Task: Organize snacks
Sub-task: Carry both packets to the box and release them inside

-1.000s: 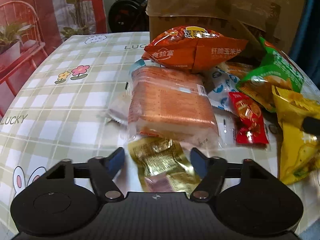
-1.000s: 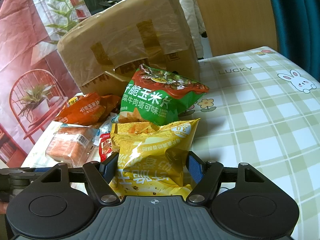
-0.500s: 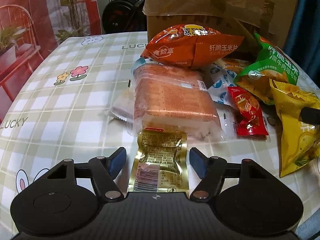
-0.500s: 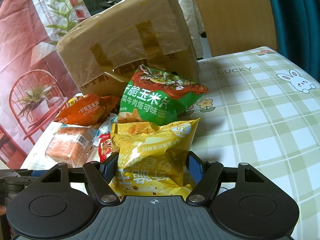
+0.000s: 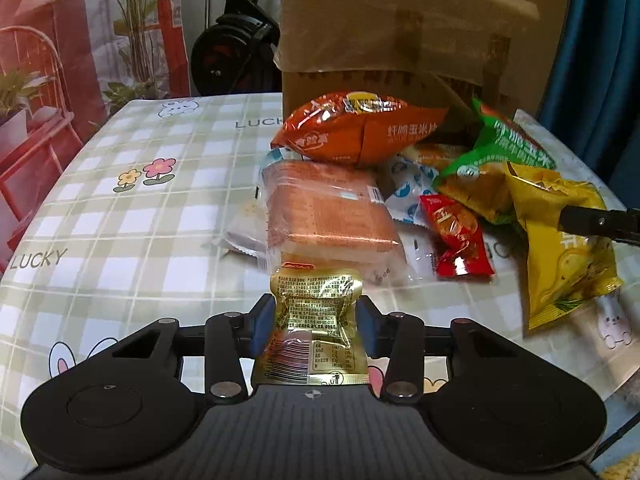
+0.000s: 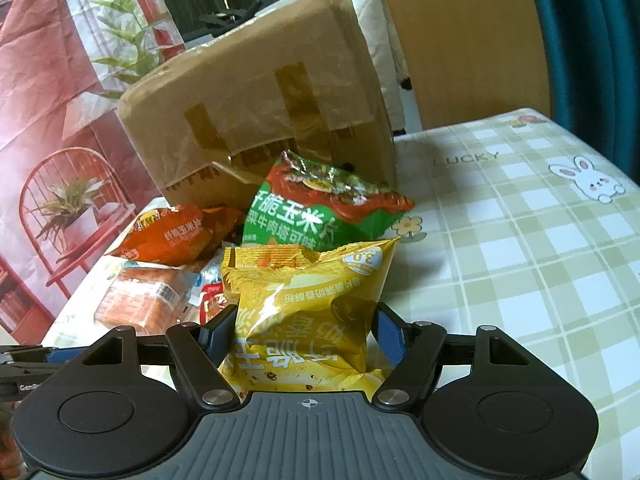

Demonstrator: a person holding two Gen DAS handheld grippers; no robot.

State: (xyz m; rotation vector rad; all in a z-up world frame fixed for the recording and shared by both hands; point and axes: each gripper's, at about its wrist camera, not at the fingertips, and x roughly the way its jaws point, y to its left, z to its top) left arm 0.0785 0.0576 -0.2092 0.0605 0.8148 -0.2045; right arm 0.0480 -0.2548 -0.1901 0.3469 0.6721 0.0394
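Note:
My left gripper (image 5: 314, 322) is closing on a small gold foil packet (image 5: 316, 336); its blue pads pinch the packet's sides, which crumple inward. Ahead of it lies a clear-wrapped loaf of sliced bread (image 5: 326, 216) in the snack pile. My right gripper (image 6: 302, 326) is shut on a yellow chip bag (image 6: 306, 304), also seen at the right of the left wrist view as the yellow chip bag (image 5: 560, 248). Behind it stand a green chip bag (image 6: 316, 210) and an orange chip bag (image 6: 172, 236).
A taped cardboard box (image 6: 260, 120) stands behind the pile. A red snack packet (image 5: 456, 240) and blue-and-white packets (image 5: 404, 190) lie beside the bread. The checked tablecloth (image 5: 120, 220) spreads left of the pile and right of it (image 6: 520, 260). A wooden chair back (image 6: 460, 40) rises beyond the table.
The left gripper's jaws have closed in on the gold packet, which now sits upright and squeezed between the pads. The left view has drawn back slightly. The right gripper has not moved.

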